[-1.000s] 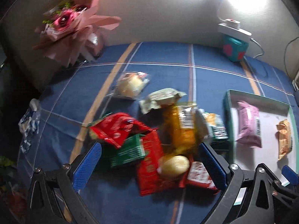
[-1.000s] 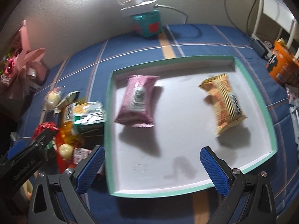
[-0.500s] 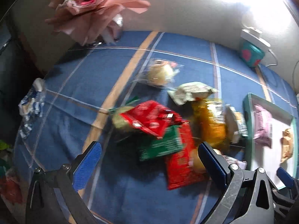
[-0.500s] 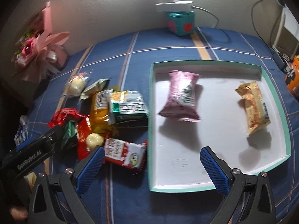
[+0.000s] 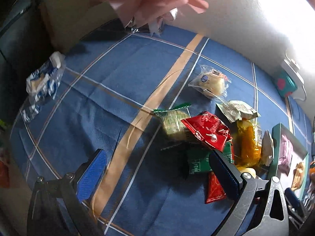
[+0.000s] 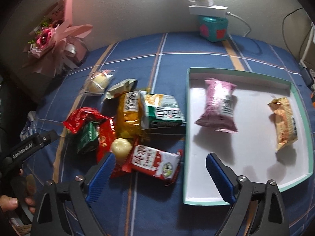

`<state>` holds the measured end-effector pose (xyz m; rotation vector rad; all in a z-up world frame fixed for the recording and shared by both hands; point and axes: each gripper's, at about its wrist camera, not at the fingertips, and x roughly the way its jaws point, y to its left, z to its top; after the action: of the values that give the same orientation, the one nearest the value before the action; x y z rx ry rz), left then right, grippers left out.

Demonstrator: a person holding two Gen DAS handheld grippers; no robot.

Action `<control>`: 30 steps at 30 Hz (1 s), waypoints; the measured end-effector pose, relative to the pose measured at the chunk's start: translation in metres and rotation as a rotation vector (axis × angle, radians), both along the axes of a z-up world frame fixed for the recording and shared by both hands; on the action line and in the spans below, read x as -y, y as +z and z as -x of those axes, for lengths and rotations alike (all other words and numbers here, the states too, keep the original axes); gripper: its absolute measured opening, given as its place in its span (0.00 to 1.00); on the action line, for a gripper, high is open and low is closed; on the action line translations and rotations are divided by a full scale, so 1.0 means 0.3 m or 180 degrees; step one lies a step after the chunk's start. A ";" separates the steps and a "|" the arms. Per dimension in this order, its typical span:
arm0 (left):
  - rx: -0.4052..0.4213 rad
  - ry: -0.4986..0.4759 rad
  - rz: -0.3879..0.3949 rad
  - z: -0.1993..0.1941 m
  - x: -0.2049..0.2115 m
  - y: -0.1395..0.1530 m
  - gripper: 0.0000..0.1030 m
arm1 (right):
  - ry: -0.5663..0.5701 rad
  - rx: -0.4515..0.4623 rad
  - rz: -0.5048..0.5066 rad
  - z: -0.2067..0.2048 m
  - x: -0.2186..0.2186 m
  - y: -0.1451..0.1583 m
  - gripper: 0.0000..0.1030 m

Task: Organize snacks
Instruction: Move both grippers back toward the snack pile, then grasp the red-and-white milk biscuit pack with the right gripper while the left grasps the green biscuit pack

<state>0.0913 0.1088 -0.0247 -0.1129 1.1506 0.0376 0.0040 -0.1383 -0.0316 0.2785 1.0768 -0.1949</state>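
A pile of snack packets lies on the blue cloth: a red packet [image 5: 206,130], a green packet [image 5: 198,162], a yellow packet [image 6: 129,116], a green-and-white packet [image 6: 164,111], a red-and-white packet [image 6: 155,162] and a round pale snack [image 6: 121,147]. A white tray with a teal rim [image 6: 187,133] holds a pink packet [image 6: 219,108] and an orange packet [image 6: 284,123]. My left gripper [image 5: 157,175] is open above the cloth left of the pile. My right gripper [image 6: 159,176] is open above the red-and-white packet and the tray's left rim.
A wrapped bun [image 5: 209,83] and a pale green packet [image 5: 237,110] lie behind the pile. A pink bouquet [image 6: 53,39] stands at the back left, a teal box [image 6: 212,27] with a power strip at the back. A blue-and-white wrapper [image 5: 43,80] lies at the left edge.
Both grippers have swung left. The left view now shows more bare cloth left of the pile. The right view has shifted from the tray to the pile. Both stay open.
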 end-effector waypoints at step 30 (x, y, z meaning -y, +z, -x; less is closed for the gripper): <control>-0.0477 -0.0283 0.0555 -0.103 0.155 -0.227 0.98 | 0.0159 -0.0396 0.0009 -0.093 -0.038 -0.145 0.72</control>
<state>0.1221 0.0624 -0.0929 -0.2164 1.3065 -0.1353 0.0320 -0.1269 -0.0751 0.2391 1.2053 -0.1707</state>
